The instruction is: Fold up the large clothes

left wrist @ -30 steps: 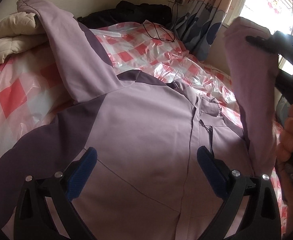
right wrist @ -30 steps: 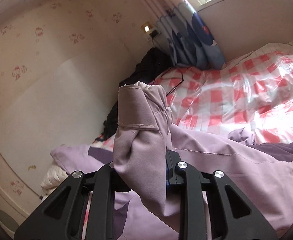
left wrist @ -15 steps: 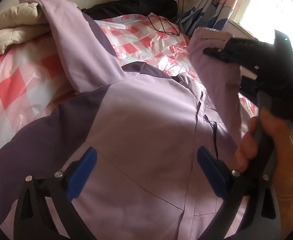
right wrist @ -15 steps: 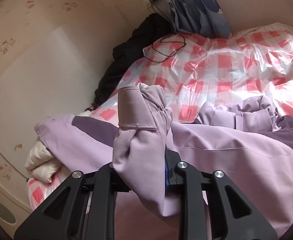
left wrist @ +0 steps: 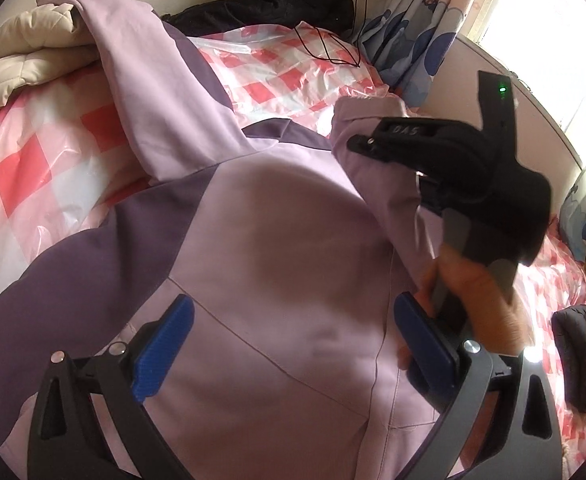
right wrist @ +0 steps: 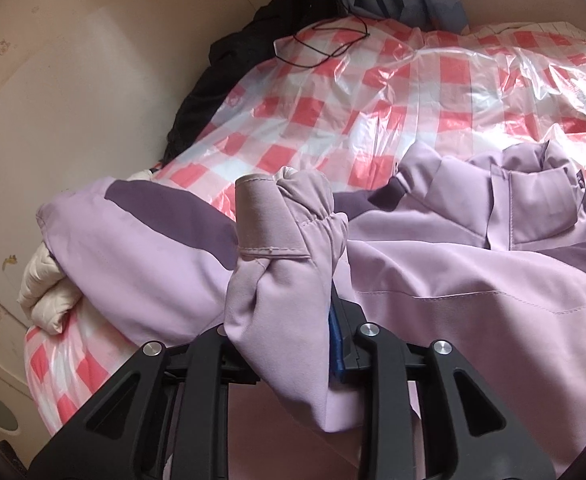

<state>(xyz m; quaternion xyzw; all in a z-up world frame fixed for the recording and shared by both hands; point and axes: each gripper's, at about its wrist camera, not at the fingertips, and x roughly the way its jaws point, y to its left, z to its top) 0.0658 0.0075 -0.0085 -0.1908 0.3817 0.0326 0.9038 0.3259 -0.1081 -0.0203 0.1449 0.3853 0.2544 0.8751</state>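
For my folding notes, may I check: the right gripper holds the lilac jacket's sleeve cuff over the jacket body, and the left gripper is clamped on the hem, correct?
Not quite: the left gripper is open, hovering over the jacket, as the left wrist view shows. The right gripper does hold the sleeve cuff, its jaws starting to open.

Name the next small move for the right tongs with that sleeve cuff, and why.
Probably finish releasing: the right tongs are opening with the sleeve cuff between their pads, already carried across the lilac jacket spread on the bed. The left tongs hover open over its body.
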